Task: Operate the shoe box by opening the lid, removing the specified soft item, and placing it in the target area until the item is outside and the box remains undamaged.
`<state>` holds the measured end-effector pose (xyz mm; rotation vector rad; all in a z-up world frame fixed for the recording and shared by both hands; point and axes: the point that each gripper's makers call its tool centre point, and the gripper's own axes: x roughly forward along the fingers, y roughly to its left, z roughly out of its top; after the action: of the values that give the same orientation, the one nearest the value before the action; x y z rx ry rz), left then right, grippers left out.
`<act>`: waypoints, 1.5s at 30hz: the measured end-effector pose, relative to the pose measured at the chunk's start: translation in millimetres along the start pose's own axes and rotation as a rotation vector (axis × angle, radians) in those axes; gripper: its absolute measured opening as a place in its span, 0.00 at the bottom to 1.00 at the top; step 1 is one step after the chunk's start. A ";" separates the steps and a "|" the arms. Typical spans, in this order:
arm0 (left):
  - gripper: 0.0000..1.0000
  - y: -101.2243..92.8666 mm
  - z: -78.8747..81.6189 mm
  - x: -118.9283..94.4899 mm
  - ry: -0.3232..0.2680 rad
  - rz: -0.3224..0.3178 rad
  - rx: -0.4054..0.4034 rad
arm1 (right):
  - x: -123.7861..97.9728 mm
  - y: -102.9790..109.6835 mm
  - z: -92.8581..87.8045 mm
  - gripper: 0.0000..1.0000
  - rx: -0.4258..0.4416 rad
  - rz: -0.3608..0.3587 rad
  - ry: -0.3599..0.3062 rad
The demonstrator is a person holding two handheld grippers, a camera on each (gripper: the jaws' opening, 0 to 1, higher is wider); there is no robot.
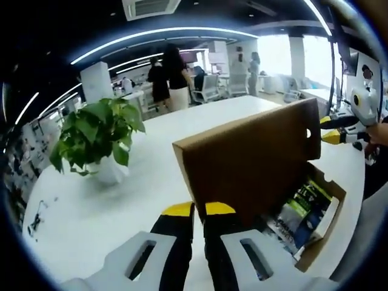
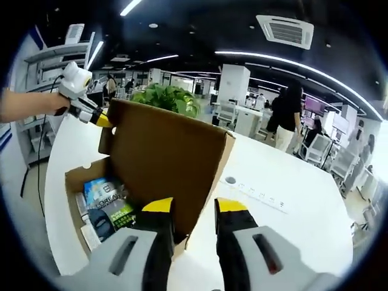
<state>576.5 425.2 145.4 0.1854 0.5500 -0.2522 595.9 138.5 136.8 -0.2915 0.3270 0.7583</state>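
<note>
Cardboard shoe box (image 1: pixel 285 182) sits on the white table (image 1: pixel 121 206) with its lid (image 1: pixel 254 157) raised upright, so the brown flap hides much of the inside in both views. Packets (image 2: pixel 106 206) with blue, green and black print lie in the open box; which of them is the soft item cannot be made out, and some are cut off behind the lid and the box wall.

In the left gripper view, the left gripper (image 1: pixel 199 213) has its yellow-tipped jaws nearly together at the lower edge of the lid, just beside the box; whether anything is pinched between them cannot be told. The same gripper appears at the upper left of the right gripper view, held by a hand (image 2: pixel 24 104), its tip at the lid's corner.

In the right gripper view, the right gripper (image 2: pixel 194 209) has its jaws spread apart, one on each side of the lid's near edge, gripping nothing.

A potted green plant (image 1: pixel 97 136) stands on the table beyond the box. People (image 1: pixel 170 79) stand among office desks further back.
</note>
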 end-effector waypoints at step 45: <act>0.03 11.3 0.4 34.0 0.051 -0.001 -0.029 | 22.1 -2.5 -45.2 0.00 0.137 -0.047 0.117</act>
<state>607.9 429.5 128.6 0.1637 0.6045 -0.2409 604.4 133.6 87.4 -0.2138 0.4789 0.6705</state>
